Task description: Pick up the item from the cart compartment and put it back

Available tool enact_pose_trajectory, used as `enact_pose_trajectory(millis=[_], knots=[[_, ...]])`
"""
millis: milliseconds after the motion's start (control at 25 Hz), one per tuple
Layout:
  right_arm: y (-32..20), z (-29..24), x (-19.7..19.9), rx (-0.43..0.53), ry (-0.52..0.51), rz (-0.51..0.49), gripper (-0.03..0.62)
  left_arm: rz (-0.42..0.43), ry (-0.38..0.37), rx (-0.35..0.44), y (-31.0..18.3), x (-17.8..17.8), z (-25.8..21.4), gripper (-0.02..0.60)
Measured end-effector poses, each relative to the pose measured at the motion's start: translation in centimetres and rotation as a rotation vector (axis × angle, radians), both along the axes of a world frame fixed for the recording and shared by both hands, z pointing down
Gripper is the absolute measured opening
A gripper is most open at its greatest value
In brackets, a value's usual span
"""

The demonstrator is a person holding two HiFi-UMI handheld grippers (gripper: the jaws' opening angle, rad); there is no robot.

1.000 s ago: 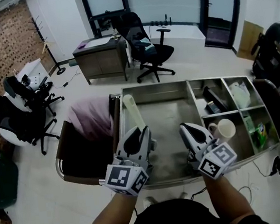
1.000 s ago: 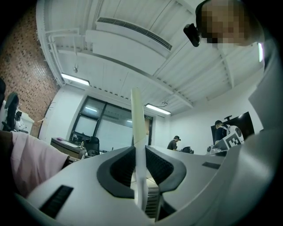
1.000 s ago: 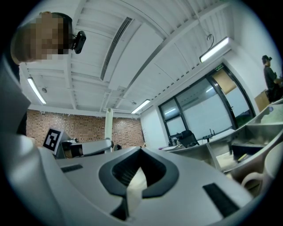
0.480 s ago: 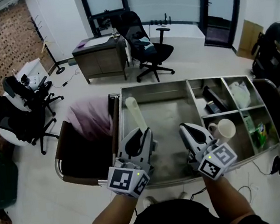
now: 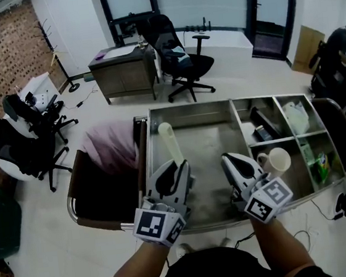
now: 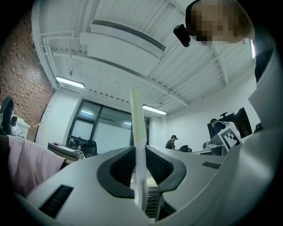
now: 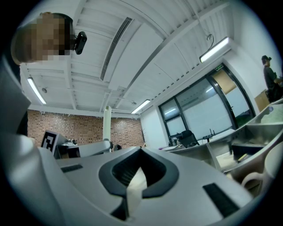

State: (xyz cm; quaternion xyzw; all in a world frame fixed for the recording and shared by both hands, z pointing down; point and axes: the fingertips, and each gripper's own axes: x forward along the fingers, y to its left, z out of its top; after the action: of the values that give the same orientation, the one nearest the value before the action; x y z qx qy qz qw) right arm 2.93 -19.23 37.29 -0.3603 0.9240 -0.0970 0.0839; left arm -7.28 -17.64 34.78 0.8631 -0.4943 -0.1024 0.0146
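Observation:
A long pale cream tube (image 5: 169,140) stands nearly upright over the large compartment of the steel cart (image 5: 188,107). My left gripper (image 5: 180,164) is shut on its lower end. In the left gripper view the tube (image 6: 136,119) rises straight up from between the dark pads of the left gripper (image 6: 139,152), which press on it from both sides. My right gripper (image 5: 230,158) hovers beside it over the same compartment. The right gripper (image 7: 140,152) has its jaws together and holds no item; the tube (image 7: 106,126) shows to its left.
The cart's small right compartments hold a white mug (image 5: 279,158), a white bag (image 5: 297,116), a dark object (image 5: 261,122) and a green packet (image 5: 321,165). A pink cloth sack (image 5: 109,147) hangs at the cart's left end. Office chairs (image 5: 184,62) and a desk (image 5: 123,71) stand beyond.
The tube's top has shifted slightly right and nearer as the left gripper tilted a little. The right gripper has not moved.

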Motion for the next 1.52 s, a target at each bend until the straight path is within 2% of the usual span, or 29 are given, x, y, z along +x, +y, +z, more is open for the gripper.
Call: enact_pose_trajectory(millis=[320, 680, 880, 1320, 1520], knots=[[0.0, -0.1, 0.0, 0.002, -0.003, 0.0, 0.015, -0.001, -0.004, 0.003, 0.0, 0.1, -0.1, 0.067], [0.1, -0.2, 0.2, 0.008, -0.01, 0.002, 0.014, -0.024, -0.042, 0.012, -0.3, 0.0, -0.4, 0.067], [0.1, -0.3, 0.2, 0.007, -0.009, 0.002, 0.015, -0.041, -0.034, 0.017, -1.2, -0.9, -2.2, 0.067], [0.1, -0.5, 0.2, 0.014, -0.015, 0.003, 0.014, -0.061, -0.139, 0.005, -5.5, -1.7, -4.6, 0.066], [0.2, -0.5, 0.2, 0.011, -0.013, 0.005, 0.015, -0.058, -0.222, -0.026, -8.6, -0.8, -4.2, 0.067]])
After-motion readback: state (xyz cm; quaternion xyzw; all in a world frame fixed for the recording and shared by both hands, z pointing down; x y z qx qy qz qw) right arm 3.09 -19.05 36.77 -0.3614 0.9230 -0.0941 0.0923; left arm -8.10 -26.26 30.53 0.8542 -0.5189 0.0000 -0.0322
